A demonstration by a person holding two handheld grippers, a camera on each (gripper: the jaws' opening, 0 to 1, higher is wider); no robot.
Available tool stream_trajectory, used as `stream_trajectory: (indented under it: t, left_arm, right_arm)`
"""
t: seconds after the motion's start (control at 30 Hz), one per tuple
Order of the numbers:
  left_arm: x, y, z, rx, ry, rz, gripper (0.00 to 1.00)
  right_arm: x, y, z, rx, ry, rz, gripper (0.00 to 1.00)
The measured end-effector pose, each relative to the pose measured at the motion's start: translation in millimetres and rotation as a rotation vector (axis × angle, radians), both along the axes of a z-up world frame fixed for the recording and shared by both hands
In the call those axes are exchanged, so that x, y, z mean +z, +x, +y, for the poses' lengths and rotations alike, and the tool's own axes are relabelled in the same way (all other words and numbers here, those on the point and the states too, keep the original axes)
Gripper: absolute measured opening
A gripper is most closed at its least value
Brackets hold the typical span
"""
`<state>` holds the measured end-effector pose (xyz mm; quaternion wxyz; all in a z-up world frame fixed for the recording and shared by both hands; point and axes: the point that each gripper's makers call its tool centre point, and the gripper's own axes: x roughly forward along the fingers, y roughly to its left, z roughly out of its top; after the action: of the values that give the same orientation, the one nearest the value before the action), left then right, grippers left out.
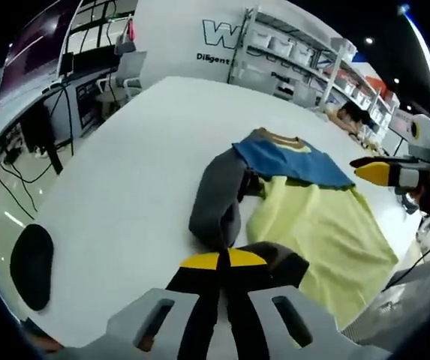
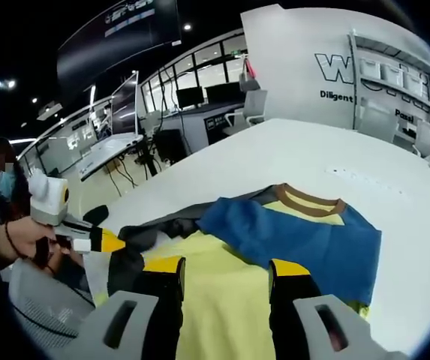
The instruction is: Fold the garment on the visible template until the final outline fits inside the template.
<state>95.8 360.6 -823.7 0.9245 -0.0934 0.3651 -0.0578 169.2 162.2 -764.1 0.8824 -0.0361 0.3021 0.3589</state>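
Note:
A garment lies on the white table (image 1: 124, 172). Its body is yellow (image 1: 327, 232), its chest blue (image 1: 297, 159), its collar brown (image 2: 308, 199), and one grey sleeve (image 1: 218, 199) runs toward me. My left gripper (image 1: 222, 259) has its yellow tips pressed together at the dark cuff (image 1: 278, 264) of that sleeve. It also appears as the left gripper (image 2: 103, 241) in the right gripper view, beside the dark cloth. My right gripper (image 2: 227, 266) is open low over the yellow cloth (image 2: 222, 300), jaws wide apart. Seen from the other side, the right gripper (image 1: 380, 173) hovers past the blue part.
A black oval pad (image 1: 31, 266) lies near the table's left edge. White shelves (image 1: 297, 56) stand behind the table, and desks with monitors and chairs (image 2: 199, 101) to the side. A person's hand (image 2: 27, 236) holds the left gripper.

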Motion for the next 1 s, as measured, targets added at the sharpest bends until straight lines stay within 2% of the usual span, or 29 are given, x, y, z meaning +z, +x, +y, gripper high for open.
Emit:
stream_trajectory:
  t: [0.4, 0.47, 0.57, 0.6, 0.63, 0.67, 0.73, 1.0]
  left_arm:
    - [17.9, 9.9, 19.1, 0.034, 0.026, -0.014, 0.0]
    - [27.3, 15.4, 18.0, 0.027, -0.002, -0.051, 0.0]
    - [31.8, 17.1, 24.1, 0.03, 0.03, -0.044, 0.0]
    - [36.9, 18.1, 26.8, 0.05, 0.021, -0.051, 0.0]
    - [50.3, 25.5, 26.5, 0.059, -0.009, -0.108, 0.0]
    - [55.0, 27.1, 28.4, 0.059, -0.008, -0.118, 0.0]
    - [57.5, 29.6, 33.3, 0.063, 0.0, -0.1, 0.0]
    - [60.7, 38.8, 52.7, 0.08, 0.036, -0.101, 0.0]
  right_arm:
    - [-2.9, -2.1, -2.9, -0.003, -0.006, 0.004, 0.4]
    - [-3.7, -2.2, -4.5, -0.007, -0.006, 0.006, 0.4]
    - [-4.7, -2.7, -6.7, -0.012, -0.008, 0.009, 0.4]
    - [-5.0, -3.1, -7.3, -0.012, -0.009, 0.011, 0.4]
    - [-5.1, -3.6, -8.2, -0.012, -0.011, 0.012, 0.4]
    - [-5.1, -3.7, -9.0, -0.014, -0.011, 0.01, 0.4]
    - [-6.4, -3.6, -10.9, -0.019, -0.011, 0.014, 0.4]
    - [-8.4, -4.4, -14.9, -0.023, -0.016, 0.021, 0.4]
